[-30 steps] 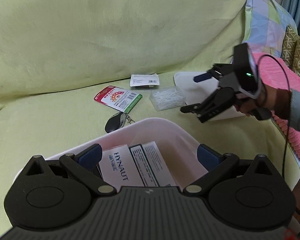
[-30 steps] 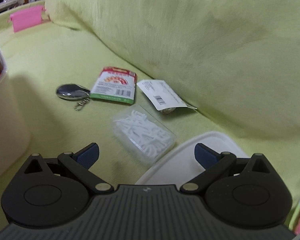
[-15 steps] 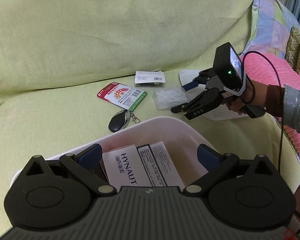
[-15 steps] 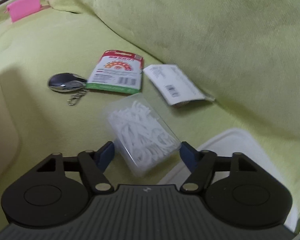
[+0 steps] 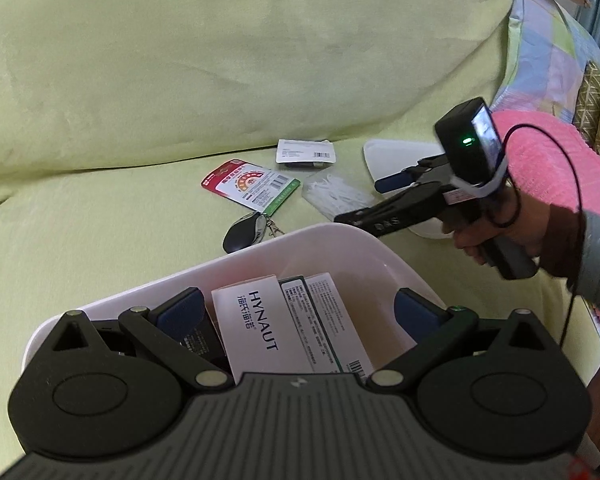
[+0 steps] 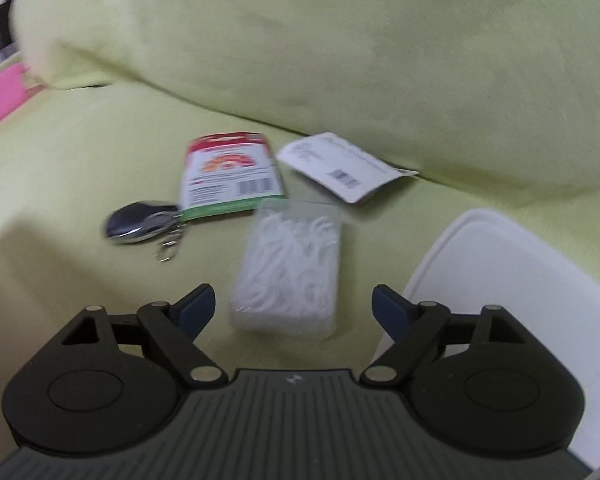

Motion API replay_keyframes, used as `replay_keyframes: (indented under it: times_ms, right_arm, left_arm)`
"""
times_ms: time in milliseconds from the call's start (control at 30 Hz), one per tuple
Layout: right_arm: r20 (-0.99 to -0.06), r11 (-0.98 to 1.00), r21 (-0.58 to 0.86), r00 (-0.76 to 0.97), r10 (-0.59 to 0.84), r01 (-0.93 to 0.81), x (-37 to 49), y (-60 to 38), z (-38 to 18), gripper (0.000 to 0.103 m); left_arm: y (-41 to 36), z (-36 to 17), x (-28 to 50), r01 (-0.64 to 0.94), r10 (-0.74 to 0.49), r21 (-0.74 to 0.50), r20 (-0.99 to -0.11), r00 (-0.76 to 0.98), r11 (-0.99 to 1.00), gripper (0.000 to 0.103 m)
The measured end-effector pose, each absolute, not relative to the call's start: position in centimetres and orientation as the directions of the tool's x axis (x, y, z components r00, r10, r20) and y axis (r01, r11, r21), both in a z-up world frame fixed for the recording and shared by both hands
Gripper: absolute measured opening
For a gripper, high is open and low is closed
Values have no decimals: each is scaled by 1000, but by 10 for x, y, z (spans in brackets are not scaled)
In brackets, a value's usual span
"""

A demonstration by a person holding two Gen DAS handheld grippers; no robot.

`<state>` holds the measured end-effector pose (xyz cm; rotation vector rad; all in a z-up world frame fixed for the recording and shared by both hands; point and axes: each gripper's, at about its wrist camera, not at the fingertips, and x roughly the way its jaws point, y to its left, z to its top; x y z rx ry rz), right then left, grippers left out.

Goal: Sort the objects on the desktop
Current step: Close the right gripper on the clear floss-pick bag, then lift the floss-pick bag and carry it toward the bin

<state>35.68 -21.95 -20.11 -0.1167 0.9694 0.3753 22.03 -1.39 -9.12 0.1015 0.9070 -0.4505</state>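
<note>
The left gripper (image 5: 296,312) hangs over the white bin (image 5: 352,248), jaws wide and holding nothing. The right gripper (image 6: 294,308) has its jaws spread either side of the clear box of floss picks (image 6: 290,268), which lies on the sofa (image 6: 60,168). It looks light, stiff and slippery, so grab its long sides.

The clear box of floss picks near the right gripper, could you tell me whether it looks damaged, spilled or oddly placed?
Nothing stands out. The clear box lies flat and closed on the green cushion, its white picks inside, between the open fingers of the right gripper. The picture is blurred, so fine cracks cannot be ruled out.
</note>
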Motion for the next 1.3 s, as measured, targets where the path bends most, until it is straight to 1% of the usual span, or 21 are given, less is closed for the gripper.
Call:
replay_keyframes:
  times_ms: [33,67,133,200,267,367,433,467,567,600,767,867,967,1067,1100,1200,1267,1300]
  right_arm:
    - [-819,935,83,511,261,-344,359,-220,-205,56]
    - [-816,941,97,515,262,-325,361,-220,-208,53]
    - [-803,947,168,519,293,-274,359,-227,-210,53]
    - [-789,935,281,502,354,-216,357,-238,-210,53]
    - [-749,868,488,466,471,-94,354,-259,-213,53]
    - [-628,638,757,429,650,141,342,-292,-229,53]
    - [-612,560,788,420,670,255,332,-304,-238,56]
    - [-609,530,793,424,670,301,326,-310,-241,56]
    - [-626,501,780,451,636,375,311,-321,-240,58]
    - [-638,506,770,457,620,389,308,-323,-237,61]
    - [-729,637,674,480,489,374,301,-319,-213,70]
    - [-767,779,576,493,410,247,304,-303,-194,71]
    - [-802,902,422,501,325,90,308,-276,-177,71]
    - [-814,960,270,515,268,-73,313,-247,-165,68]
    - [-816,966,237,518,256,-104,315,-238,-163,65]
    - [-827,972,168,512,231,-166,323,-218,-162,63]
    - [-839,973,137,499,215,-189,329,-211,-165,55]
    - [-845,973,120,494,205,-198,331,-209,-167,39]
  left_arm:
    - [-13,-91,220,417,-333,-102,-780,530,903,101]
    - [-12,-91,220,416,-333,-102,-780,530,903,101]
    - [-10,-91,220,415,-331,-102,-780,531,904,101]
    - [-8,-91,219,410,-331,-106,-781,529,906,101]
    - [-8,-92,219,405,-332,-113,-783,527,907,101]
    - [-7,-91,217,405,-341,-124,-781,524,906,101]
    - [-8,-91,215,408,-346,-128,-779,523,904,101]
    - [-8,-91,214,410,-347,-128,-779,522,903,101]
    - [-9,-90,212,413,-350,-129,-778,522,902,101]
    - [-9,-90,212,412,-350,-129,-778,522,902,101]
    - [-9,-89,211,409,-351,-133,-776,524,903,101]
    - [-10,-90,211,412,-355,-135,-775,523,901,101]
    - [-10,-92,212,412,-356,-137,-776,521,901,101]
    - [-8,-93,211,410,-356,-138,-776,521,901,101]
    - [-8,-93,210,409,-356,-139,-776,521,902,101]
    - [-5,-95,210,400,-354,-144,-777,520,905,101]
    - [-4,-95,210,398,-354,-146,-777,520,906,101]
    - [-4,-96,210,398,-355,-147,-777,520,906,101]
